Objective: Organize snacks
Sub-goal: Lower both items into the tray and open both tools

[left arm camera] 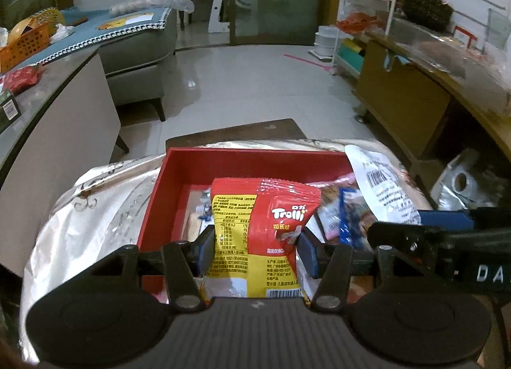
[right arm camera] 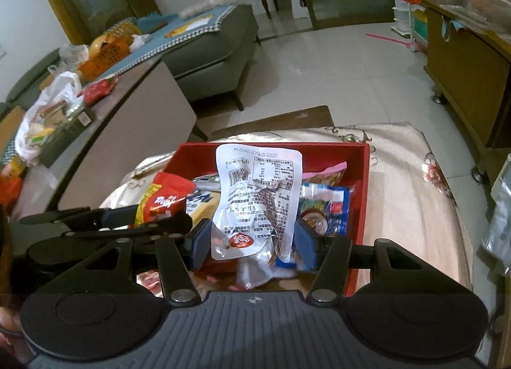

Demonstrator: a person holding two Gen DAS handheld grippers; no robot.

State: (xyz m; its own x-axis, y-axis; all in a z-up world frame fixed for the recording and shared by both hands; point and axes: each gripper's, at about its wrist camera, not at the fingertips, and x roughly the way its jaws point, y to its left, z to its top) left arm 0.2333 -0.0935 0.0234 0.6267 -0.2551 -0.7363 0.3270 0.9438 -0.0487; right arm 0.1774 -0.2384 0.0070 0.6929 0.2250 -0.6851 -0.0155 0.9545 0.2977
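Placing step: left gripper (left arm camera: pixel 255 249) clamps red-yellow Trolli gummy bag (left arm camera: pixel 268 228), right gripper (right arm camera: pixel 249 242) clamps white printed pouch (right arm camera: pixel 258 196), both over red rectangular box (left arm camera: pixel 255 155) (already part-full). Next: lower, release inside w/o crushing.

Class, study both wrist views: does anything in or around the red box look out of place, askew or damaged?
Nothing looks damaged or spilled. The red box holds a loose jumble of packets, overlapping at odd angles. The Trolli bag is creased between the left gripper fingers, and the white pouch is upside down in the right gripper.
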